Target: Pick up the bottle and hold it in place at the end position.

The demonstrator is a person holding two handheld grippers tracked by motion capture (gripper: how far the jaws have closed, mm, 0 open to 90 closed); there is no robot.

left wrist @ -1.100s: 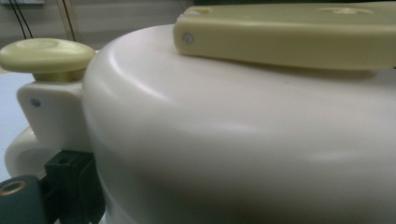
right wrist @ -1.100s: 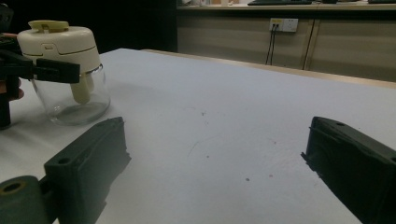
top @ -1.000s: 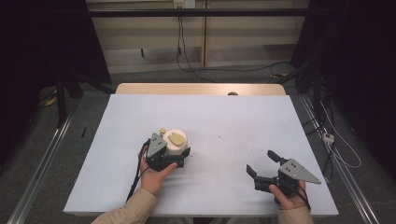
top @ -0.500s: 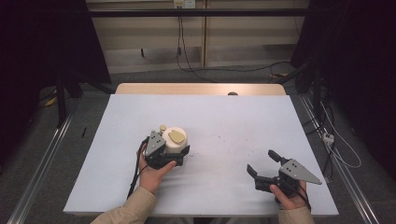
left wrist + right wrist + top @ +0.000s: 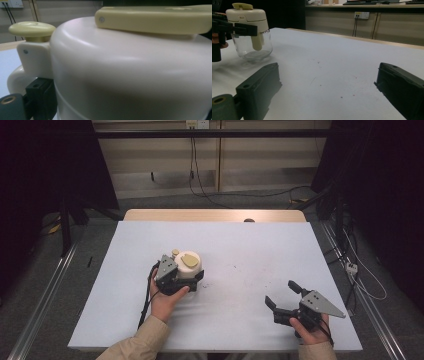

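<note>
A glass jar (image 5: 189, 261) with a cream lid and a pale yellow knob stands on the white table (image 5: 240, 245), left of centre. My left gripper (image 5: 192, 279) is shut on the jar, its black jaws clamping the lid's sides. In the left gripper view the lid (image 5: 130, 70) is very close, with the knob (image 5: 32, 28) at the upper left. The right gripper view shows the jar (image 5: 249, 32) at the far left, its clear glass body empty. My right gripper (image 5: 281, 292) rests low near the table's front right, open, with nothing between its jaws (image 5: 327, 92).
A wooden strip (image 5: 215, 215) runs along the table's far edge, with a small dark object (image 5: 248, 220) on it. Cables and a power strip (image 5: 352, 268) lie on the floor to the right. Bare white surface separates the two grippers.
</note>
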